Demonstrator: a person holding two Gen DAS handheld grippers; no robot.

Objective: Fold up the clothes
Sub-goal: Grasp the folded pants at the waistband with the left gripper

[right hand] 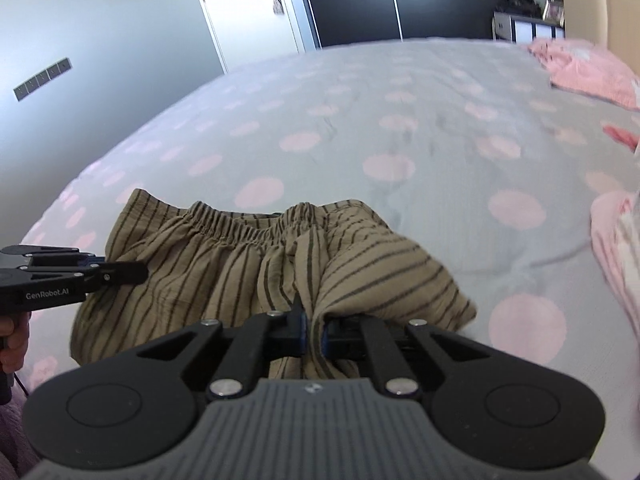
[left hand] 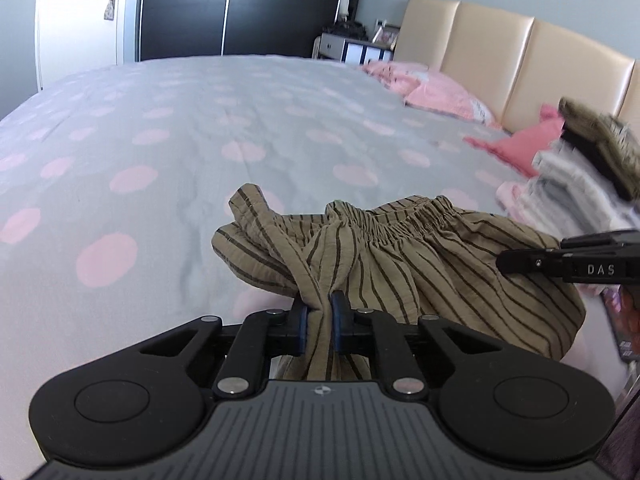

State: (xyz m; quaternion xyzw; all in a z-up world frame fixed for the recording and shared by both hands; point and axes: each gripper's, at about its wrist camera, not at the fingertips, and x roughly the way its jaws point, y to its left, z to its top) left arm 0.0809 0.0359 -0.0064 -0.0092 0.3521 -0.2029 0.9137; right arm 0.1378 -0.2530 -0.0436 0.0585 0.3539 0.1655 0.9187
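A: Striped shorts (left hand: pixel 400 264) — where?

B: Bunched over the dotted bedspread (left hand: pixel 200 128), waistband away from both cameras. Left gripper (left hand: pixel 320 320) clenched on one fabric fold, right gripper (right hand: pixel 314 332) pinching another (cloth drapes between them).

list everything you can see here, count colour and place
shorts: 1, olive with dark stripes, near edge of bed, pinched by both tools
bedspread: 1, grey with pink dots, covers bed
pillows: 2, pink, by headboard
headboard: 1, beige, at right
clothes pile: 1, mixed grey, pink, olive, right side of bed
wardrobe: 1, black, far wall
door: 1, white, left of wardrobe
left tool: black, shut on shorts
right tool: black, shut on shorts
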